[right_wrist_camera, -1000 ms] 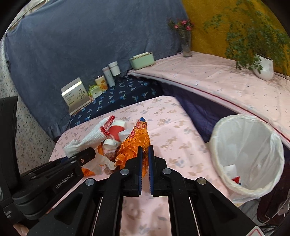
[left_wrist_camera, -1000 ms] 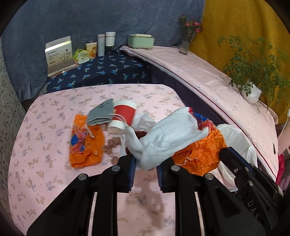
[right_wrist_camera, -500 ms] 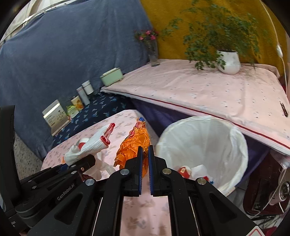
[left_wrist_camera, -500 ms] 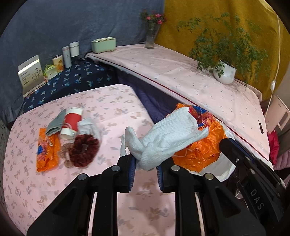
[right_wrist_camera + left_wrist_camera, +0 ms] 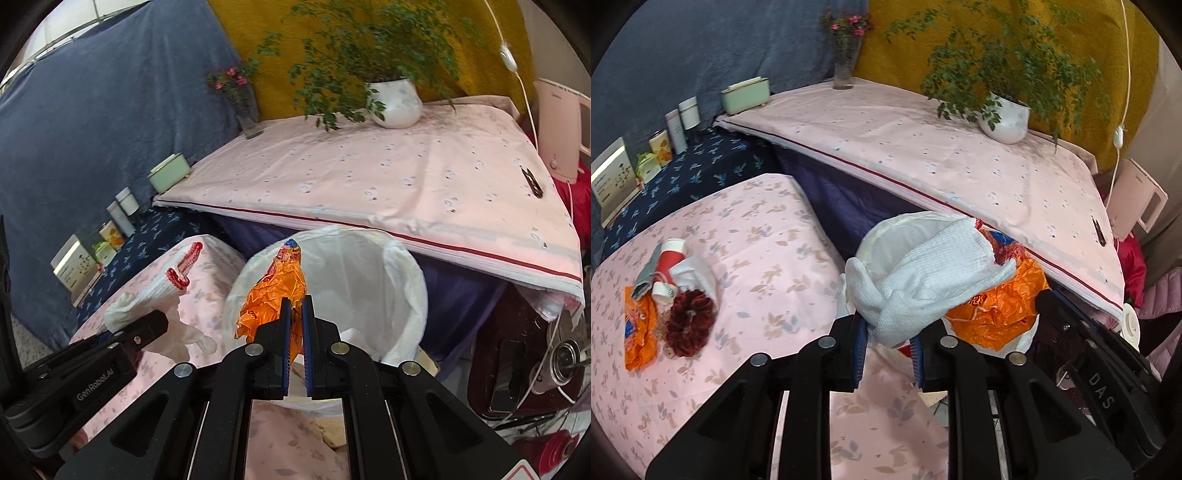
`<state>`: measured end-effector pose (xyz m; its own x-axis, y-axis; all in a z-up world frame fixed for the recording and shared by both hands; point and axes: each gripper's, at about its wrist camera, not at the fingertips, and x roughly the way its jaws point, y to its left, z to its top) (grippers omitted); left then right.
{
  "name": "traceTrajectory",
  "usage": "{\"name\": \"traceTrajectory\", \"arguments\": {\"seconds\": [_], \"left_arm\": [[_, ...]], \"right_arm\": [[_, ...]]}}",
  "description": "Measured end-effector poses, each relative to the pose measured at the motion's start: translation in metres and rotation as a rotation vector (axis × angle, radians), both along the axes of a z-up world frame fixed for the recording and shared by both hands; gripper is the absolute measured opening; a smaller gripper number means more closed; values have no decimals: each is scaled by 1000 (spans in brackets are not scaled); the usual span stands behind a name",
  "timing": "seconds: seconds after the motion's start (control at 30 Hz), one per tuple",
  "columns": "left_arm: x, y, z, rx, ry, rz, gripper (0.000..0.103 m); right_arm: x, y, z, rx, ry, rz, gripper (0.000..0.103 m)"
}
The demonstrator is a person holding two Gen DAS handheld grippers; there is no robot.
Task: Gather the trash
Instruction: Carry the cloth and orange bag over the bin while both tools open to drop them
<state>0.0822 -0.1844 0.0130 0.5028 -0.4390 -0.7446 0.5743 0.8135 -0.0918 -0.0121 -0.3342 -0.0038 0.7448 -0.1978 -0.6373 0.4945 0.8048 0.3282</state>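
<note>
My left gripper (image 5: 888,332) is shut on a white knitted glove (image 5: 934,273) with a red cuff, held at the table's right edge over the bin rim. The glove also shows in the right wrist view (image 5: 162,291). My right gripper (image 5: 294,317) is shut on a crumpled orange snack wrapper (image 5: 275,299) and holds it above the mouth of the white-lined trash bin (image 5: 402,295). The wrapper also shows in the left wrist view (image 5: 1001,306). On the pink table (image 5: 757,229) lie another orange wrapper (image 5: 637,328), a dark red scrunchie (image 5: 689,321), a red paper cup (image 5: 668,258) and white tissue (image 5: 692,273).
A higher pink-covered table (image 5: 388,177) stands behind the bin with a potted plant (image 5: 395,99) and a flower vase (image 5: 245,107). Boxes and tins (image 5: 668,140) line a navy-cloth shelf at the back left. A pink kettle (image 5: 557,129) and cables sit at the right.
Both grippers have swung right from the trash pile on the table to the bin, carrying the glove and the orange wrapper. Both stayed shut.
</note>
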Motion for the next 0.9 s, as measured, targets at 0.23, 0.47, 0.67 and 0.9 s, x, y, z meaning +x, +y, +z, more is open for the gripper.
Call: {"name": "traceTrajectory", "arguments": {"seconds": [0.23,0.47,0.67,0.9], "left_arm": [[2,-27,-5,-2,21,-45,21],[0,-37,-10,2,15,-55,36],[2,-34,-7,12,-21,-24,52],[7,-20,-7,9,-9,15,52]], "right_arm": [[-4,-19,-14,20,24,-36,6],[5,-20,-21,17,45,-26,12],[7,-17,-20,6,47,-19,15],[9,-5,-11,-25,42,0,24]]}}
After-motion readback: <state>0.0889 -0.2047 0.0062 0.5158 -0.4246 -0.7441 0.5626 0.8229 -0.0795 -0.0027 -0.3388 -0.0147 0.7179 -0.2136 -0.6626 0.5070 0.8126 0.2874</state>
